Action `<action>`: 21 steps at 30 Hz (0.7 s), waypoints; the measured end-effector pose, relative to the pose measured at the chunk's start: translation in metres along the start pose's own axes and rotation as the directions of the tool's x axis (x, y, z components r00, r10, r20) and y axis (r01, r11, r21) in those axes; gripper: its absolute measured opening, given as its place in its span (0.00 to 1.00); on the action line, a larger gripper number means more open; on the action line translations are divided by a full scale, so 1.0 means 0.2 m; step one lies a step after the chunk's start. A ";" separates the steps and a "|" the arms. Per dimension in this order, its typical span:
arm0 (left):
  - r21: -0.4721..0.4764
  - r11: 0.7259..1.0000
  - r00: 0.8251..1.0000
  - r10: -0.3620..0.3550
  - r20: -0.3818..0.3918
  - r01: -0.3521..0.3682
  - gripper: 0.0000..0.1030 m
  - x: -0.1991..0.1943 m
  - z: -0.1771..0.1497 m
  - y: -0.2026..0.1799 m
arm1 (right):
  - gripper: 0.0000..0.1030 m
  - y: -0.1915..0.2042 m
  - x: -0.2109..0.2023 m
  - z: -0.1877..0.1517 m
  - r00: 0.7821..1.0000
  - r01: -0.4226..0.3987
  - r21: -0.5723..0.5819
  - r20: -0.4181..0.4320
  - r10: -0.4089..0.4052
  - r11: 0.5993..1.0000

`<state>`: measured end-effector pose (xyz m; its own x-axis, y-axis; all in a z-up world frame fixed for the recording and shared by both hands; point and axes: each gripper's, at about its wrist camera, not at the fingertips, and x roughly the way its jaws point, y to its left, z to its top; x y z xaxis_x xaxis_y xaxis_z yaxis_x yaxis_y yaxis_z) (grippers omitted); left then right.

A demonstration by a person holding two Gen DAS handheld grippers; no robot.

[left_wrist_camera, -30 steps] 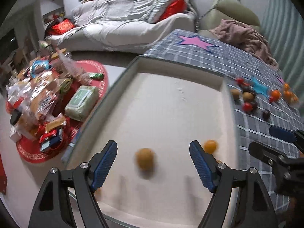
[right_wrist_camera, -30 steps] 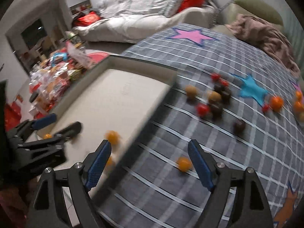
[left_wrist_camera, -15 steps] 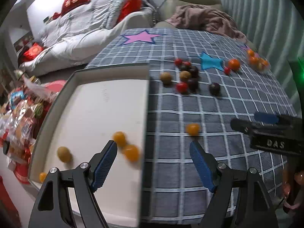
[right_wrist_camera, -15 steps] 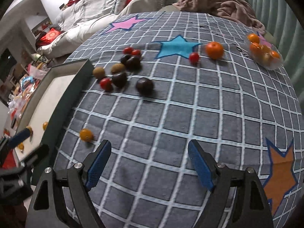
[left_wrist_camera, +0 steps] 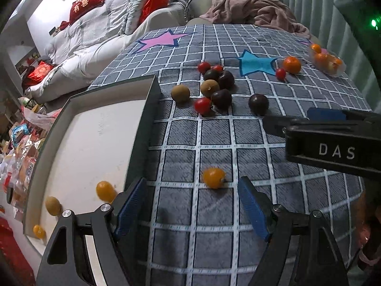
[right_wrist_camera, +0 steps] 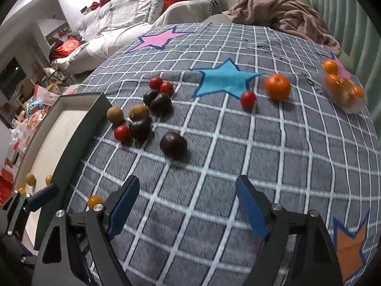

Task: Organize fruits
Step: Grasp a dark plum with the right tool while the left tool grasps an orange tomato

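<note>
While both jaws stand apart and empty, the left gripper [left_wrist_camera: 193, 205] hovers just short of the yellow tomato [left_wrist_camera: 213, 177]; right gripper [right_wrist_camera: 188, 205] likewise unloaded.

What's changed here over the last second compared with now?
Both tools swung off the tray and out over the checked cloth: the left tool now frames a small orange fruit, and the right tool faces the dark plum. Both stayed open and empty.

Home living room: sofa [left_wrist_camera: 95, 40], red cushions [left_wrist_camera: 87, 1].
</note>
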<state>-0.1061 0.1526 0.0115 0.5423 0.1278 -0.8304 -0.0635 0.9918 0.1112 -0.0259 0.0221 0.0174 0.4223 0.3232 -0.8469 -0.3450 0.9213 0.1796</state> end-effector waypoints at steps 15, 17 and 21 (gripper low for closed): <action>-0.064 0.998 1.000 -0.008 -0.004 0.008 0.77 0.10 0.04 -0.03 | 0.44 0.10 0.14 0.08 0.999 0.046 -0.131 0.014 -0.045 0.990; -0.092 0.995 1.000 -0.027 -0.014 0.025 0.76 0.11 0.04 -0.01 | 0.31 0.11 0.14 0.08 0.999 0.035 -0.142 0.017 -0.033 0.989; -0.104 0.994 0.999 -0.040 -0.017 0.038 0.50 0.10 0.04 -0.01 | 0.30 0.11 0.12 0.06 1.000 0.019 -0.141 0.023 -0.015 0.990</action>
<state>-0.0887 0.1528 -0.0002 0.5298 0.0881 -0.8435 -0.1299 0.9913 0.0220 -0.0129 0.0522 0.0069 0.4463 0.3137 -0.8381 -0.4517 0.8875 0.0916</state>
